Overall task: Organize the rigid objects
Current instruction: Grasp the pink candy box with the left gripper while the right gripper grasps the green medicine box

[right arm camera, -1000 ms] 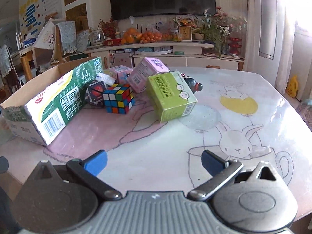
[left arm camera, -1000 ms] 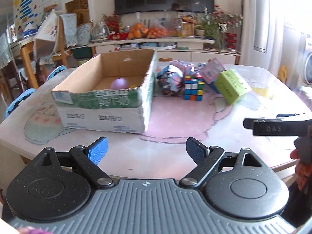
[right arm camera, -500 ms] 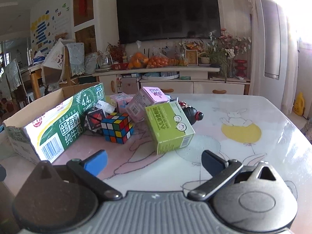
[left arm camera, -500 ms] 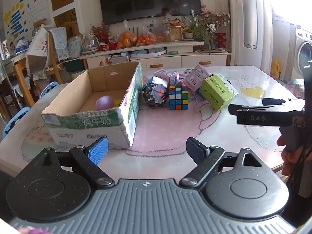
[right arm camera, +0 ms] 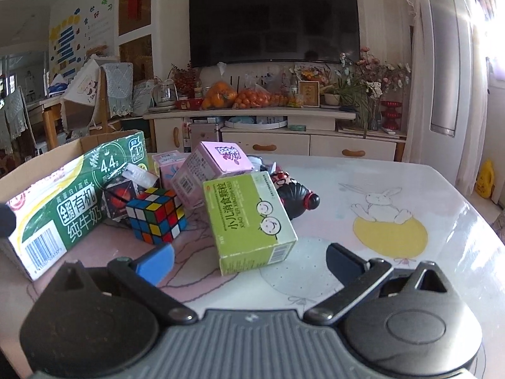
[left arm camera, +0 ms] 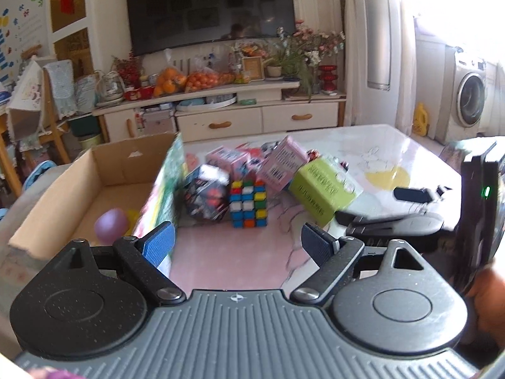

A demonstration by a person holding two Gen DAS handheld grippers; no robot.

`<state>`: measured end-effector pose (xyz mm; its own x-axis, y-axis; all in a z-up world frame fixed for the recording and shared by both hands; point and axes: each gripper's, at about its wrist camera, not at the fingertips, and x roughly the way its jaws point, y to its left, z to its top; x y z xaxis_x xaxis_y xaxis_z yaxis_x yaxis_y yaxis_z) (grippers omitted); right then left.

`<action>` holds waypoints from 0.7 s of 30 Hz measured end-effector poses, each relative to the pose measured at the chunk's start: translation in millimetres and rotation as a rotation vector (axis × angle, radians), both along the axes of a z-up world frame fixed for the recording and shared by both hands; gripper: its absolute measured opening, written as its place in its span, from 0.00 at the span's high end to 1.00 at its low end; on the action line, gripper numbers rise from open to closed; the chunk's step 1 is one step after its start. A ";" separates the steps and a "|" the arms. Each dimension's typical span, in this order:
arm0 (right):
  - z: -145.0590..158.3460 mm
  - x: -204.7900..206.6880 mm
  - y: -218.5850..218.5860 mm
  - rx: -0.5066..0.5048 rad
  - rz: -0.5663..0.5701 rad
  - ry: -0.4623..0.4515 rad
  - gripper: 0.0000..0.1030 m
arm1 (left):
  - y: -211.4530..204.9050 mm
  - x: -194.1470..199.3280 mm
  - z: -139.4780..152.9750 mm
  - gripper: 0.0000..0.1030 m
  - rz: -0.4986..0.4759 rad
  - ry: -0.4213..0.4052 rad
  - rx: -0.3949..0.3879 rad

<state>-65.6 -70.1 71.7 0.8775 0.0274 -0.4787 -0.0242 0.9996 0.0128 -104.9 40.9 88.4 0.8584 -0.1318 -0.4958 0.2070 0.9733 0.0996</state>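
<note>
— Both claws have come closer to the pile since half a second ago, haven't they?

— Yes. From the left wrist view the left claw point(left arm camera: 237, 242) now sits nearer the cardboard box point(left arm camera: 94, 189), its blue fingers spread wide with nothing between them. The right claw point(right arm camera: 249, 260) is equally wide and empty, just short of the green box point(right arm camera: 249, 221).

— And the right claw seen from the left?

— It has swung in further; it now shows dark and blurred on the right, over the desk point(left arm camera: 378, 145).

— Where are the things to sort?

— On the desk beside the cardboard box: the Rubik's cube point(right arm camera: 156, 216), a dark patterned polyhedron point(left arm camera: 206, 197) touching it, pink boxes point(right arm camera: 214, 170) behind, the green box leaning in front. A purple ball point(left arm camera: 111, 224) lies inside the cardboard box.
</note>
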 end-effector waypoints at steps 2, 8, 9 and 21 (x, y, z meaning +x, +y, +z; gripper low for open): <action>-3.8 8.1 -1.6 -0.003 0.014 0.009 0.01 | -6.7 14.0 1.3 0.00 -0.020 0.000 -0.017; -9.7 29.7 -3.9 -0.032 0.064 0.024 0.01 | -33.5 61.8 -4.6 0.00 -0.100 0.029 -0.049; -10.8 32.2 -5.1 -0.036 0.069 0.027 0.01 | -38.4 68.6 -6.8 0.00 -0.113 0.028 -0.039; -18.0 49.7 -1.7 -0.073 0.167 0.055 0.01 | -81.9 137.0 -39.5 0.00 -0.153 0.106 0.055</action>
